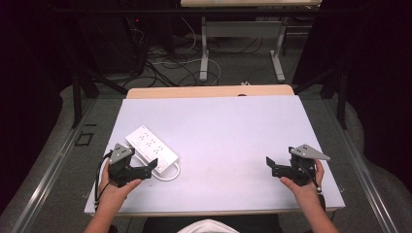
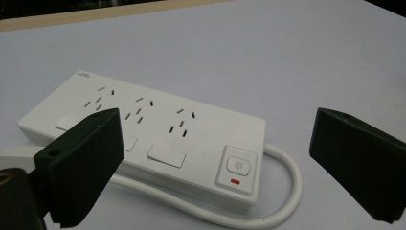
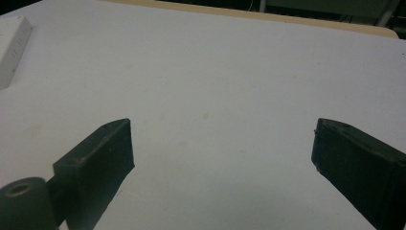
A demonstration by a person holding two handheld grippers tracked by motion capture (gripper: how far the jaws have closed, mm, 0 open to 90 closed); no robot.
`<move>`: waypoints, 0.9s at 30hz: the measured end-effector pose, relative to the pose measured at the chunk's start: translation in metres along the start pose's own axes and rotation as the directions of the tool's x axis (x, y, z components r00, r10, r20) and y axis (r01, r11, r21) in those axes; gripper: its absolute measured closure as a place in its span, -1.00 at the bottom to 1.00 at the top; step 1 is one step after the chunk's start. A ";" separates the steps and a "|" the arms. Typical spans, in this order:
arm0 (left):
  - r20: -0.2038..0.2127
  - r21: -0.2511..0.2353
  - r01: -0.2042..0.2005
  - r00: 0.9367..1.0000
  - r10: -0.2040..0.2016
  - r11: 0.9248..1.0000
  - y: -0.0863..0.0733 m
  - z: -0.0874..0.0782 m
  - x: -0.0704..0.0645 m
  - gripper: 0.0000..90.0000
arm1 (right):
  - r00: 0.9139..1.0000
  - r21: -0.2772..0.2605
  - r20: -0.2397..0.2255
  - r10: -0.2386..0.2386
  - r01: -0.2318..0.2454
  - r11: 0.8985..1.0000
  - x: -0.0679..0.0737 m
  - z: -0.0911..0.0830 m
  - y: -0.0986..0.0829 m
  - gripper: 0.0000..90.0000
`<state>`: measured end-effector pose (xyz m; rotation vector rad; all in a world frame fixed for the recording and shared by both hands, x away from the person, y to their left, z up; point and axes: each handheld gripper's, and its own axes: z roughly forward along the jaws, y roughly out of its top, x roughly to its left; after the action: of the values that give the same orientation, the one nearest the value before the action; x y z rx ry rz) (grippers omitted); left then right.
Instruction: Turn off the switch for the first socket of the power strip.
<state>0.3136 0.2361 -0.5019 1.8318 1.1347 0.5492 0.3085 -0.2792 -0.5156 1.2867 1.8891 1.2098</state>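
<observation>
Presently, the wide white-covered table (image 1: 228, 131) is found bare apart from one item, with nothing standing in the way of either tool. A flat white plastic power strip (image 1: 151, 148) with three socket groups is seen lying flat near the front left of that surface, set at a slant, and in the left gripper view its switch end is turned toward the camera. Its thick white cable (image 2: 287, 191) is seen looping out from that end and curving back along the near side. The left gripper (image 1: 151, 167) is held just beside the strip's near end, its jaws spread wide and holding nothing; whether a jaw touches the casing cannot be told. The right gripper (image 1: 270, 164) is held well apart from it, over bare table at the front right, likewise spread wide and empty. The step in hand is judged to be the approach to the strip. A careful closing of the jaws across the casing, or a press on the small grey power button (image 2: 238, 166) with its red indicator, would be called for next.
</observation>
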 end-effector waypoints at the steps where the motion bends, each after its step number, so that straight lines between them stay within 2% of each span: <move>1: 0.000 0.000 0.000 1.000 0.000 1.000 0.000 0.000 0.000 -0.86 | 1.000 0.001 -0.002 -0.003 0.003 1.000 0.000 0.000 0.000 -0.85; 2: 0.001 -0.001 0.014 1.000 -0.014 1.000 0.001 0.000 0.000 -0.85 | 1.000 0.002 -0.002 -0.001 0.001 1.000 0.000 0.000 0.000 -0.85; 3: -0.003 0.002 0.004 1.000 -0.004 1.000 0.002 -0.001 0.001 -0.83 | 1.000 0.002 -0.007 -0.003 0.003 1.000 0.001 0.000 0.000 -0.85; 7: -0.005 0.002 0.010 1.000 -0.010 1.000 0.004 -0.002 0.002 -0.77 | 1.000 0.002 -0.001 -0.004 0.004 1.000 0.002 0.002 -0.001 -0.82; 9: -0.003 0.002 0.026 1.000 -0.026 1.000 0.006 -0.002 0.002 -0.73 | 1.000 0.011 -0.003 0.002 -0.002 1.000 0.002 0.001 -0.001 -0.82; 14: -0.007 0.001 0.036 0.999 -0.036 0.999 0.008 -0.004 0.005 -0.65 | 1.000 0.010 -0.010 0.009 -0.009 1.000 0.001 0.002 -0.002 -0.82; 27: -0.002 0.014 0.033 0.999 -0.033 0.999 0.021 -0.009 0.012 -0.49 | 0.999 0.014 -0.017 0.029 -0.029 0.999 0.000 0.004 -0.003 -0.79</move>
<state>0.3228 0.2462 -0.4808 1.8218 1.1704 0.5257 0.3101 -0.2785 -0.5200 1.3189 1.8999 1.2288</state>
